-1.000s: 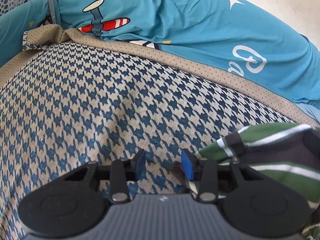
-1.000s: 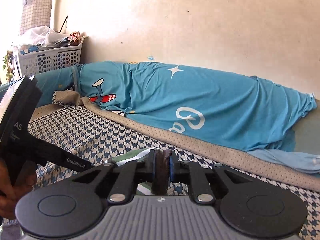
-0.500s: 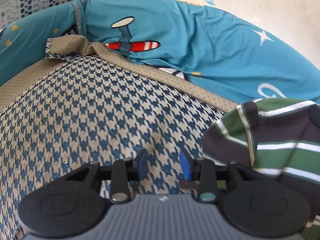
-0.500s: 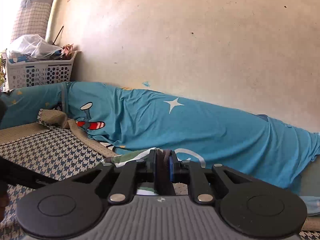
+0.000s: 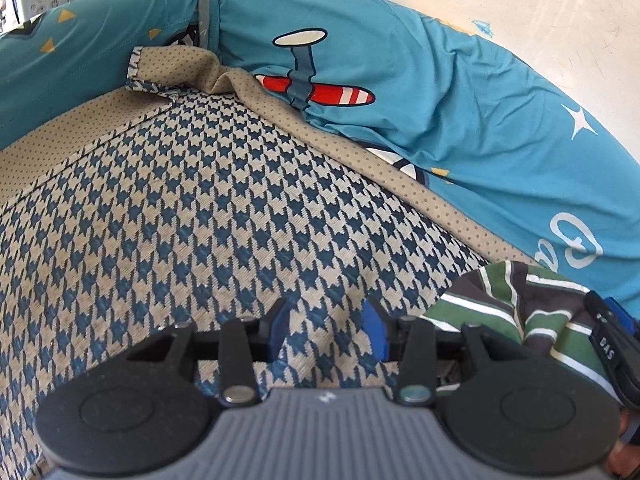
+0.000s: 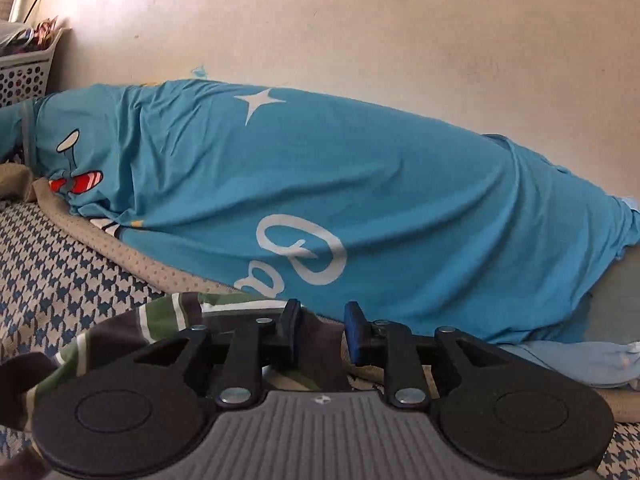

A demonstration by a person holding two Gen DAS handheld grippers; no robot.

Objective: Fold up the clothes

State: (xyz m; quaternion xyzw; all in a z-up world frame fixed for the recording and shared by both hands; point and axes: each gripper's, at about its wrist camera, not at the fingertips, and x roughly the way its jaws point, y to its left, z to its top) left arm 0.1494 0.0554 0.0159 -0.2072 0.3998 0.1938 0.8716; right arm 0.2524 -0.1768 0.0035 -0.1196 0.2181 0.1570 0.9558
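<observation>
The left tongs hang released over the houndstooth mat, holding nothing. To their right the striped garment lies bunched on the mat beside the teal blanket. The right tongs are also released, pads parted just above that garment. With no grip on it, the loose bunch could likely slump out of shape, spoiling any fold. At the far left of the right view a white laundry basket holds a heap too blurred to identify.
</observation>
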